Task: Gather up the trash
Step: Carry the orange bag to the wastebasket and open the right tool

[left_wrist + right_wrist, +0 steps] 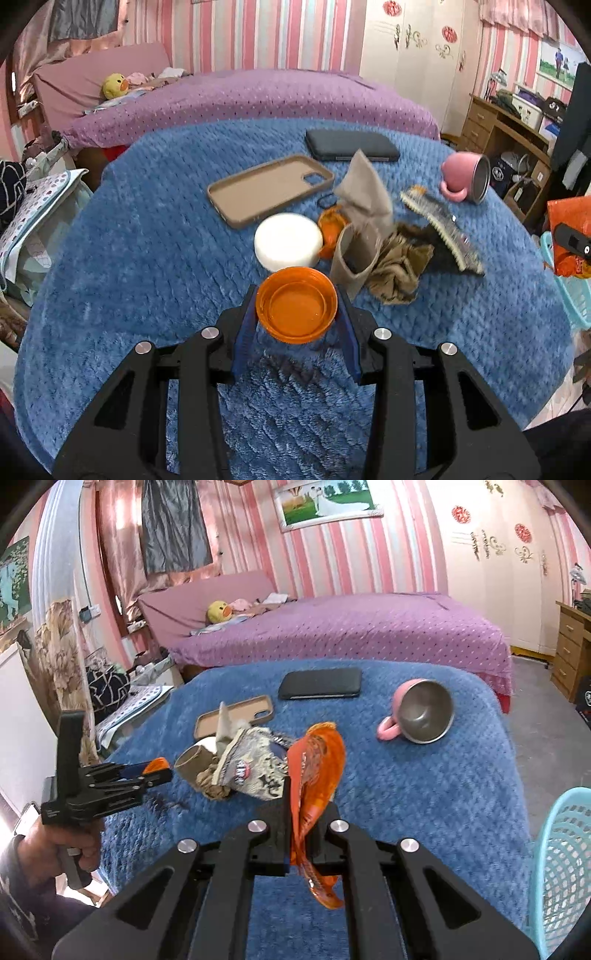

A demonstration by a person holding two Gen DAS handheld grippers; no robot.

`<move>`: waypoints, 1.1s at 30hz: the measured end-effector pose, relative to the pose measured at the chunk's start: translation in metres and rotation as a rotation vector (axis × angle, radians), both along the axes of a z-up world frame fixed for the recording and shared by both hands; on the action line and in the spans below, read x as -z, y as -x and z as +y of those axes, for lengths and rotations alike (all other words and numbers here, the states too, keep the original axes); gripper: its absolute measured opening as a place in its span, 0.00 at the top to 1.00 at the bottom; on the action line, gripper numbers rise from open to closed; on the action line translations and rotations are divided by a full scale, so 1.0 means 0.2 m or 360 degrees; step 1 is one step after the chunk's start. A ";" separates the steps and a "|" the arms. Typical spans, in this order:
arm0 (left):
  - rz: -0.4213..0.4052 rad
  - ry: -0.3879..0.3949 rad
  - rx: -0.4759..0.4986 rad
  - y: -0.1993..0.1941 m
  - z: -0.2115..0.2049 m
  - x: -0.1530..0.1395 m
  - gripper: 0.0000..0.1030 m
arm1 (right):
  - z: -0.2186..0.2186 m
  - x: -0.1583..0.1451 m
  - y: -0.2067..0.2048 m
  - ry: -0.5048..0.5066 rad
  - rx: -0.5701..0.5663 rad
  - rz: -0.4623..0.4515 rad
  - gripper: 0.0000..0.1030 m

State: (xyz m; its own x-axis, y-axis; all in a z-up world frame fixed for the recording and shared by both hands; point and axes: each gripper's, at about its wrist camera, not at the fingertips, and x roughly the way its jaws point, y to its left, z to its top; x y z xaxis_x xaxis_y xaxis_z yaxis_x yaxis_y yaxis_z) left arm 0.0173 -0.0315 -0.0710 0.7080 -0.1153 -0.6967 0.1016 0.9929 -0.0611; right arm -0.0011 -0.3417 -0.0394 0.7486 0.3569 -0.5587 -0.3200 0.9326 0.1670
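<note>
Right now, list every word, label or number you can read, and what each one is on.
No text here reads clearly.
On the silver snack wrapper: a round logo and dark characters, too blurred to read.
On the orange wrapper: print too blurred to read.
On the red wardrobe decals: too small to read.

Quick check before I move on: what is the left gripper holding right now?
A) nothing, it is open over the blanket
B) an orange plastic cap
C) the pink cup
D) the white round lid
B: in the left wrist view the left gripper has its two fingers closed on either side of the orange plastic cap, held above the blue blanket.
</note>
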 end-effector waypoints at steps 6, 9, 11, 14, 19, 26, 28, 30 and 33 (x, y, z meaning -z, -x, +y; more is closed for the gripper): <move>-0.0156 0.0084 -0.0021 0.05 -0.01 -0.13 0.62 | -0.08 -0.04 0.02 -0.0041 0.0066 -0.0044 0.95; -0.0241 0.0099 -0.0027 0.08 -0.04 -0.19 0.62 | -0.13 -0.05 0.03 -0.0052 0.0104 -0.0055 0.95; -0.0274 0.0119 -0.0011 0.09 -0.07 -0.22 0.62 | -0.17 -0.06 0.04 -0.0056 0.0131 -0.0068 0.95; -0.0293 0.0148 0.0038 0.08 -0.13 -0.25 0.62 | -0.25 -0.07 0.05 -0.0046 0.0199 -0.0088 0.95; -0.0308 0.0187 0.0115 0.07 -0.28 -0.28 0.62 | -0.50 -0.09 0.10 0.0008 0.0457 -0.0138 0.95; -0.0310 0.0240 0.0312 0.11 -0.61 -0.29 0.62 | -0.92 -0.07 0.18 0.0031 0.0838 -0.0130 0.95; -0.0310 0.0229 0.0376 0.13 -0.71 -0.28 0.62 | -1.01 -0.06 0.21 0.0039 0.0917 -0.0124 0.95; -0.0318 0.0203 0.0441 0.15 -0.81 -0.28 0.62 | -1.09 -0.05 0.23 0.0031 0.0970 -0.0114 0.95; -0.0309 0.0194 0.0506 0.16 -0.92 -0.27 0.62 | -1.16 -0.03 0.24 0.0033 0.1035 -0.0089 0.95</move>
State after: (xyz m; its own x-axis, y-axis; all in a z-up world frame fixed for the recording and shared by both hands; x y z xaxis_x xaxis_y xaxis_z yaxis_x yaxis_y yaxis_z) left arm -0.0151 -0.2160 -0.0177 0.7410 -0.4237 -0.5210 0.4241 0.8968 -0.1263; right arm -0.0484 -0.5743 -0.0339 0.8362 -0.1894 -0.5147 0.3033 0.9416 0.1462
